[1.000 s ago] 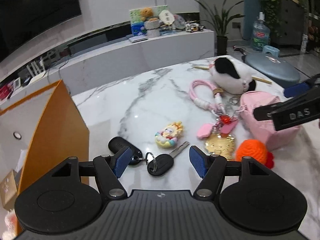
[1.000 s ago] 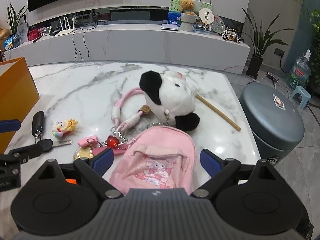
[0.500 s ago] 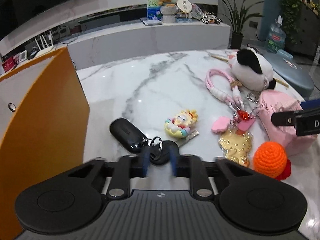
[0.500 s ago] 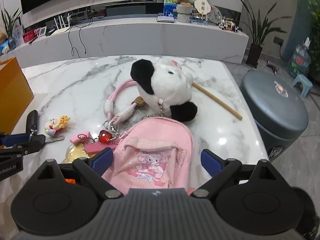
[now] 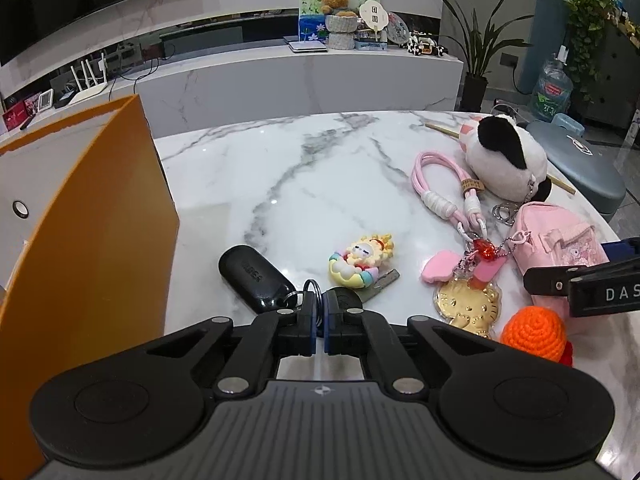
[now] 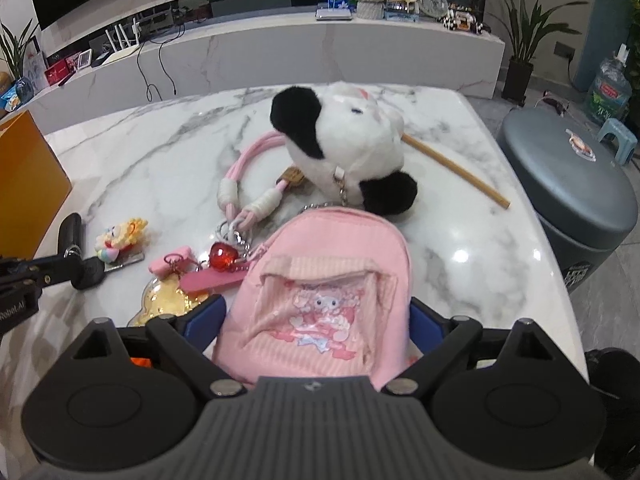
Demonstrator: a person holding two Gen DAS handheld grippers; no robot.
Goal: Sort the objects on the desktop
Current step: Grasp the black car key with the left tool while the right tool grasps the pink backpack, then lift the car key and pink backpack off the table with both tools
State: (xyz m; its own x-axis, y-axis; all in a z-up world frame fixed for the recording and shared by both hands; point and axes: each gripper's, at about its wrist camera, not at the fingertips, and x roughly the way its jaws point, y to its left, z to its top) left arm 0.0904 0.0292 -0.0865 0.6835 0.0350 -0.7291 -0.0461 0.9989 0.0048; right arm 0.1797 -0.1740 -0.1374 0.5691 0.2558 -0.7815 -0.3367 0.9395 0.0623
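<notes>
While the left gripper (image 5: 319, 322) pinches the key ring (image 5: 313, 292) — orange box (image 5: 80, 240) just left — the right gripper's (image 6: 316, 320) spread fingers straddle the pink mini backpack (image 6: 320, 292).

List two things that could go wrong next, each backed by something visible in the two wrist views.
1. The left hand-held gripper is shut on the key ring; lifting may swing the black fob and key into the cartoon charm resting on the blade.
2. The right hand-held gripper straddles the pink pouch, whose chain runs toward the plush and charms; lifting could drag them.
</notes>
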